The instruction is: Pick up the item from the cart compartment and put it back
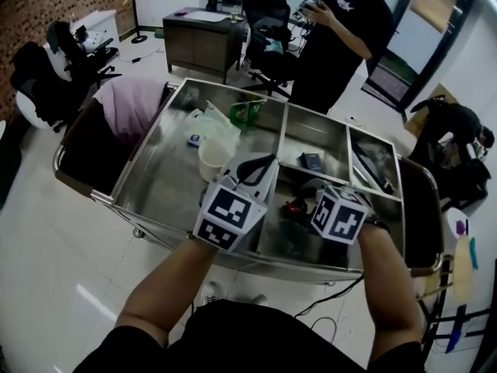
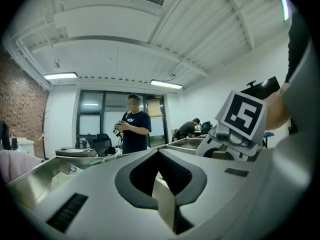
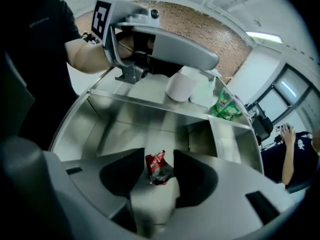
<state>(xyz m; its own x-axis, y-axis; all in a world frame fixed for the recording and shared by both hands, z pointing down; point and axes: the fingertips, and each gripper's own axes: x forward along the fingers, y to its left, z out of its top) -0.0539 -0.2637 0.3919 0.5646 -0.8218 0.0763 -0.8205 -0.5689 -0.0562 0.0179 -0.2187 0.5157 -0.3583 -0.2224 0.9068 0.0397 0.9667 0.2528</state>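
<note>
Your right gripper (image 3: 159, 153) is wide open and holds nothing. The crumpled red snack packet (image 3: 158, 168), dark at its lower end, lies on the cart compartment floor (image 3: 120, 129). The jaws stand at its nine and three o'clock, seemingly not touching it.

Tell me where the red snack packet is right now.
In the head view the red snack packet lies right of centre, in the near middle compartment of the cart; the right gripper view shows it between the open right tongs.
</note>
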